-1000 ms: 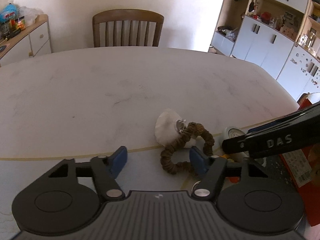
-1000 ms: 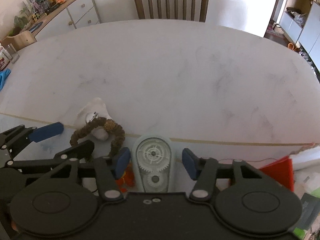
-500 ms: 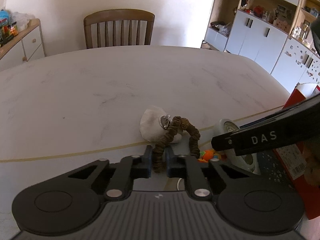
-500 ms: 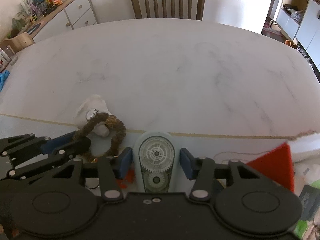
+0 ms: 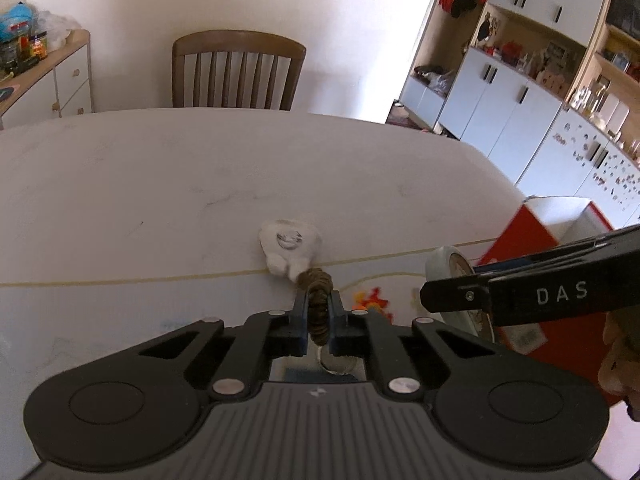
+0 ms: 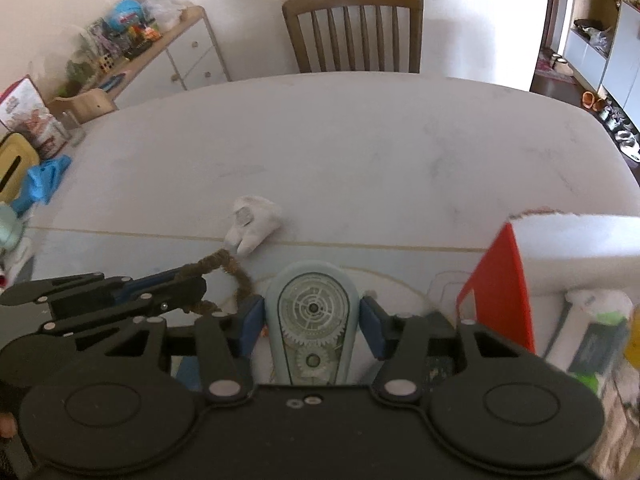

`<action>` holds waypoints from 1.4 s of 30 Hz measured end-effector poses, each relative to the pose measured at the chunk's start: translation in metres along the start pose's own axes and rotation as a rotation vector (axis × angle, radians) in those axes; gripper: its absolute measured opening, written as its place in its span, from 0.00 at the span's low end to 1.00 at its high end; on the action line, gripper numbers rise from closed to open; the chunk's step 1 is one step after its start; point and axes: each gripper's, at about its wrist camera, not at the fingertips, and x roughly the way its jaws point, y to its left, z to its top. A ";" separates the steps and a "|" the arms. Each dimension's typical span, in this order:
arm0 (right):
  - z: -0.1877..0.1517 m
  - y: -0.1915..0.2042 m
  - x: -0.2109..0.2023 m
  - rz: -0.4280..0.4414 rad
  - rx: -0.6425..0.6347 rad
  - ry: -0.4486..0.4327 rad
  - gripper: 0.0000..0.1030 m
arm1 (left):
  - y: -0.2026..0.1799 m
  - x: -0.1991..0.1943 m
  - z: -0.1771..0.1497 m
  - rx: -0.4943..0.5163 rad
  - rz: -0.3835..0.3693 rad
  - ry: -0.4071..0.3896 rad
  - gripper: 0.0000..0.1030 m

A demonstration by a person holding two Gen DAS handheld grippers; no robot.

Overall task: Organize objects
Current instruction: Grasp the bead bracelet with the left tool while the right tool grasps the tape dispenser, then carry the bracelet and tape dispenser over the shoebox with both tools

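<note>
My left gripper (image 5: 318, 312) is shut on a brown scrunchie (image 5: 318, 306) and holds it just above the table; the scrunchie (image 6: 224, 270) hangs from it in the right wrist view. A white tooth-shaped lump (image 5: 290, 250) lies just beyond on the table, also in the right wrist view (image 6: 252, 226). My right gripper (image 6: 312, 316) is around a pale blue correction-tape dispenser (image 6: 312, 320); a small gap shows on each side of it. The dispenser (image 5: 452, 276) and the right gripper's arm show at the right of the left wrist view.
A red and white box (image 6: 516, 276) stands at the right, with a packet (image 6: 592, 336) behind it. A small orange toy (image 5: 370, 298) lies on the table. A blue cloth (image 6: 40, 184) and tins sit at the left edge. A wooden chair (image 5: 238, 70) stands at the far side.
My left gripper shut on the scrunchie and lifted it off the white lump. My right gripper's fingers closed in toward the dispenser and rose with it.
</note>
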 end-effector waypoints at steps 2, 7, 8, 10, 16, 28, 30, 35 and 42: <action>-0.004 -0.001 -0.011 0.008 0.005 -0.004 0.48 | -0.002 -0.010 -0.001 -0.017 -0.011 -0.003 0.08; -0.016 0.000 -0.042 0.028 0.006 -0.021 0.48 | -0.011 -0.033 -0.003 -0.047 -0.026 0.001 0.08; -0.018 0.000 -0.047 0.029 0.004 -0.024 0.48 | -0.014 -0.039 -0.003 -0.049 -0.030 0.003 0.08; -0.022 0.000 -0.059 0.031 0.000 -0.032 0.48 | -0.020 -0.048 -0.003 -0.044 -0.033 0.000 0.08; -0.035 -0.003 -0.091 0.024 -0.009 -0.048 0.48 | -0.046 -0.080 -0.002 -0.008 -0.055 -0.011 0.08; -0.054 -0.037 -0.142 0.021 0.019 -0.060 0.48 | -0.112 -0.114 0.000 0.065 -0.105 -0.038 0.08; -0.055 -0.044 -0.147 0.019 0.019 -0.064 0.48 | -0.124 -0.115 0.000 0.073 -0.112 -0.041 0.08; -0.059 -0.070 -0.158 0.004 0.027 -0.079 0.48 | -0.155 -0.110 0.004 0.090 -0.130 -0.040 0.08; -0.060 -0.116 -0.171 -0.017 0.042 -0.101 0.49 | -0.203 -0.092 0.011 0.131 -0.145 -0.028 0.08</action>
